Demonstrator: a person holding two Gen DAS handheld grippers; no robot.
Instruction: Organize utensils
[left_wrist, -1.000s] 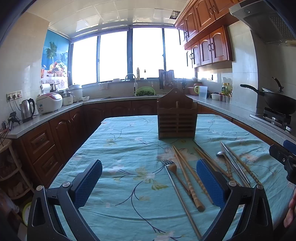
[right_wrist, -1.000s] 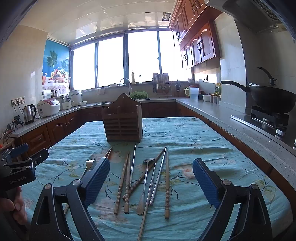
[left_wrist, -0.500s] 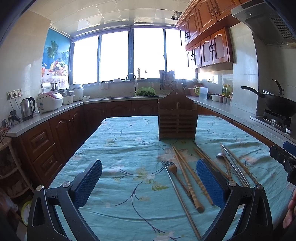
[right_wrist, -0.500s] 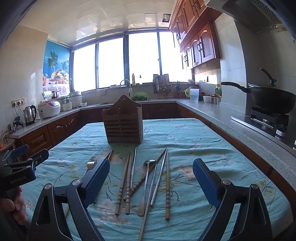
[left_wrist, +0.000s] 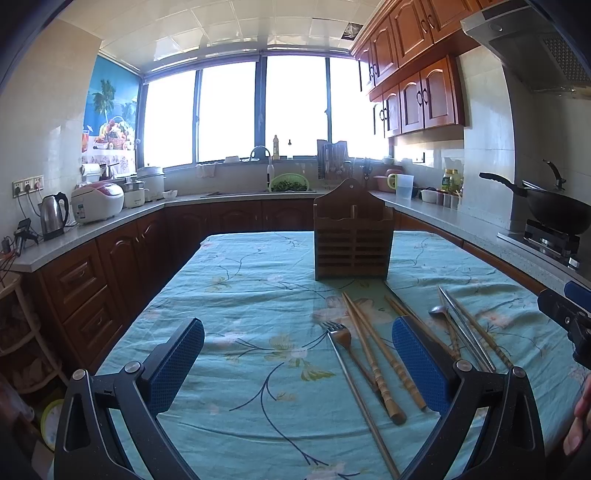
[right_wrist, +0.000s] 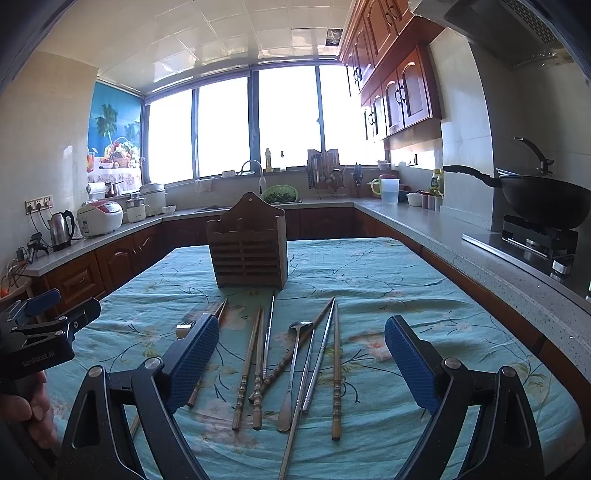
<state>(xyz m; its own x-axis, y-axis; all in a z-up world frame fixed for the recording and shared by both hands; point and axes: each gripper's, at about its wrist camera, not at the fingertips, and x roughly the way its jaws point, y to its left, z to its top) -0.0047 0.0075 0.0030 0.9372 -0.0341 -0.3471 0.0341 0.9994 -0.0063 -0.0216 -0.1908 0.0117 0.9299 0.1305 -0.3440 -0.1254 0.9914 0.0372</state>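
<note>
Kitchen table covered with a teal floral tablecloth (left_wrist: 258, 295); a slatted wooden utensil holder (left_wrist: 351, 238) stands upright near the table's middle, and nothing stands between it and the utensils lying in front of it. Utensils lie loose on the cloth — wooden chopsticks (right_wrist: 246, 373), metal chopsticks (right_wrist: 320, 350), a metal spoon (right_wrist: 293, 369) and a fork (left_wrist: 341, 338) — fanned with their tips toward the holder, some crossing one another. The left gripper (left_wrist: 297, 363) hovers above the cloth with its blue-padded jaws spread wide and empty; its right pad hides part of a chopstick. The right gripper (right_wrist: 301, 360) hangs over the utensil cluster, jaws likewise wide apart and holding nothing; its left pad covers the fork's shaft. On the surrounding counter stand a kettle (left_wrist: 53, 214) and rice cooker (left_wrist: 98, 201); a black wok (right_wrist: 543, 197) sits on the stove. Compared with the frames half a second earlier, both grippers and all utensils sit essentially unchanged.
</note>
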